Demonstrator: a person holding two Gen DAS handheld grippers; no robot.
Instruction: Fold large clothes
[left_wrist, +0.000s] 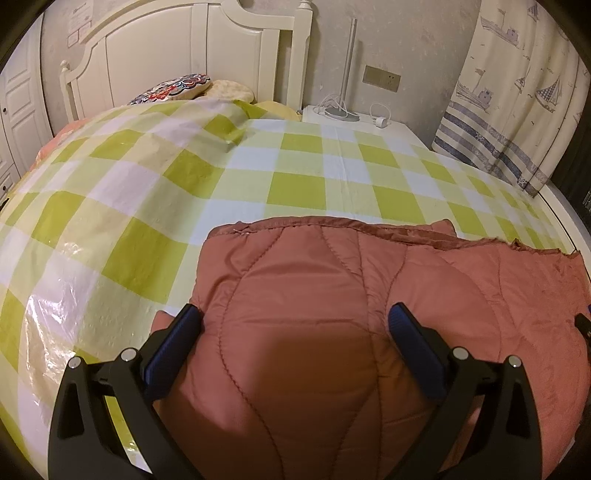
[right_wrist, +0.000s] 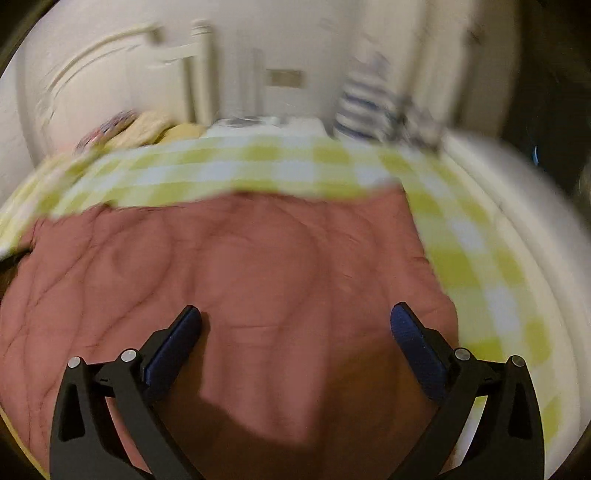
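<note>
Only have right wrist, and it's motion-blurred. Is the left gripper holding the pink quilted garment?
Observer: No. The left gripper is open over the pink quilted garment, jaws spread wide with nothing clamped.
Operator: Far edge of the garment?
Observer: A stitched hem runs across the checkered sheet, fraying towards the right.
Operator: What's the blurry stuff behind the bed?
Observer: A white nightstand with a lamp base and a plug on it.

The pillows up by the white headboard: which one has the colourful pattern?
The patterned pillow, nearest the headboard's left post, printed with red, blue and white motifs. The pale yellow pillow right of it looks plain or only faintly speckled.
</note>
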